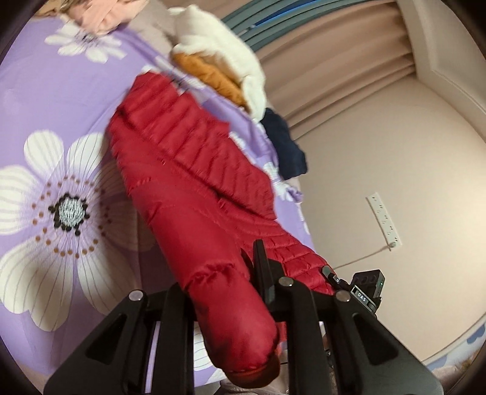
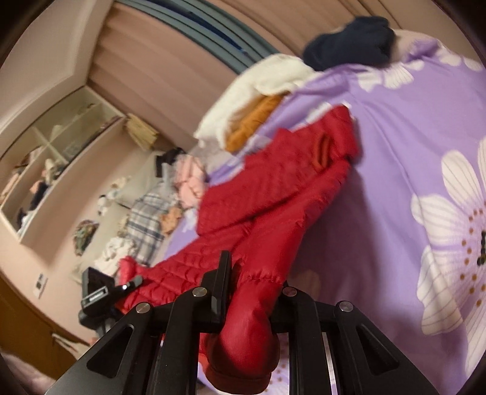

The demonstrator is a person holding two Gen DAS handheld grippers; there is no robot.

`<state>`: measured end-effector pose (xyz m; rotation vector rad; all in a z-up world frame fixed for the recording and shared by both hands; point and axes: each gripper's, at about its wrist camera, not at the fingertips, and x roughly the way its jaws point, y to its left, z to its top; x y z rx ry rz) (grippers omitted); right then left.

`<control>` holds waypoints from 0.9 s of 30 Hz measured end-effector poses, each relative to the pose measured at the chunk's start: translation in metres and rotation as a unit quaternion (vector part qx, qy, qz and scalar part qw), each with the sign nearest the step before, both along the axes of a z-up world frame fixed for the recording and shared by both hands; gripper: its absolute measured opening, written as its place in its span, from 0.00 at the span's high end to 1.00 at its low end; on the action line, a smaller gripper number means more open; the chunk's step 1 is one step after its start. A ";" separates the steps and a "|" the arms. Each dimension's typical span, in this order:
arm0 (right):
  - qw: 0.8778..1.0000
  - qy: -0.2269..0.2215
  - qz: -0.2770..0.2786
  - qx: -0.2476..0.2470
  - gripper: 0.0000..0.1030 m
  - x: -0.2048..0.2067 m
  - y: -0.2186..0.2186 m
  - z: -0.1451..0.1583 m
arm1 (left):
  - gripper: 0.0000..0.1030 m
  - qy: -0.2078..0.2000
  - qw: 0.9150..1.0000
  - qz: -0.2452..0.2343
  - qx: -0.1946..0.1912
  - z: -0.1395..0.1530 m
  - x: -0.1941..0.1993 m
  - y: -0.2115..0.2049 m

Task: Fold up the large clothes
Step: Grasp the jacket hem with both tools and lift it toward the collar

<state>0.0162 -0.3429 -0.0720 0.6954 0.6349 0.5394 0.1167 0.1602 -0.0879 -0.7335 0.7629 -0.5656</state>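
A red quilted down jacket (image 1: 188,170) lies stretched across a purple flowered bed sheet (image 1: 45,91), with its near end raised off the bed. My left gripper (image 1: 243,270) is shut on one sleeve near the cuff. One black finger (image 1: 261,273) shows beside the fabric and the other is hidden under it. In the right wrist view the jacket (image 2: 273,188) runs away from me over the sheet (image 2: 410,136). My right gripper (image 2: 252,279) is shut on the other sleeve, whose cuff hangs below the jaws. Each gripper shows at the edge of the other's view.
A cream garment (image 1: 218,51), an orange one (image 1: 209,76) and a navy one (image 1: 282,142) lie heaped at the bed's far edge, and pink cloth (image 1: 97,15) beyond. A power strip (image 1: 384,220) lies on the floor. Shelves (image 2: 45,158) and a plaid-topped clothes heap (image 2: 148,218) stand at the left.
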 end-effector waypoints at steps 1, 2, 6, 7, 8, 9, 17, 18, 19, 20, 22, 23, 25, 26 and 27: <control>1.000 -0.009 0.002 -0.001 0.82 -0.002 -0.001 0.004 | 0.85 -0.011 1.000 -0.004 -0.002 0.006 -0.003 0.001; 1.000 -0.020 0.005 -0.002 0.82 -0.004 -0.003 0.008 | 0.85 -0.020 1.000 -0.005 -0.003 0.011 -0.006 0.002; 0.997 -0.068 0.023 0.000 0.82 -0.016 -0.003 0.029 | 0.85 -0.061 0.998 -0.016 -0.009 0.032 -0.016 0.003; 0.996 -0.082 0.028 0.001 0.82 -0.020 -0.004 0.036 | 0.85 -0.076 0.997 -0.023 -0.010 0.040 -0.020 0.003; 0.995 -0.090 0.030 0.002 0.82 -0.021 -0.005 0.039 | 0.85 -0.088 0.996 -0.028 -0.011 0.045 -0.023 0.003; 0.994 -0.103 0.034 0.006 0.82 -0.025 -0.006 0.045 | 0.85 -0.103 0.994 -0.035 -0.011 0.053 -0.027 0.002; 0.984 -0.171 0.046 0.021 0.82 -0.042 -0.016 0.073 | 0.85 -0.183 0.980 -0.077 0.003 0.092 -0.051 -0.006; 0.983 -0.177 0.046 0.021 0.82 -0.044 -0.017 0.076 | 0.85 -0.188 0.979 -0.078 0.005 0.096 -0.052 -0.009; 0.982 -0.184 0.047 0.021 0.82 -0.046 -0.017 0.079 | 0.85 -0.195 0.977 -0.083 0.007 0.100 -0.055 -0.010; 0.980 -0.190 0.049 0.022 0.82 -0.047 -0.018 0.081 | 0.85 -0.200 0.976 -0.087 0.007 0.103 -0.058 -0.010; 0.978 -0.202 0.049 0.020 0.82 -0.050 -0.019 0.086 | 0.84 -0.211 0.973 -0.091 0.009 0.107 -0.059 -0.012; 0.977 -0.205 0.050 0.020 0.82 -0.050 -0.020 0.087 | 0.84 -0.214 0.972 -0.093 0.007 0.108 -0.059 -0.012; 0.976 -0.213 0.053 0.019 0.82 -0.050 -0.020 0.091 | 0.84 -0.218 0.971 -0.094 -0.004 0.107 -0.057 -0.008; 0.975 -0.213 0.052 0.018 0.82 -0.049 -0.020 0.091 | 0.84 -0.218 0.971 -0.094 -0.010 0.106 -0.055 -0.006; 0.976 -0.211 0.052 0.018 0.82 -0.047 -0.020 0.091 | 0.84 -0.215 0.972 -0.091 -0.019 0.105 -0.051 -0.003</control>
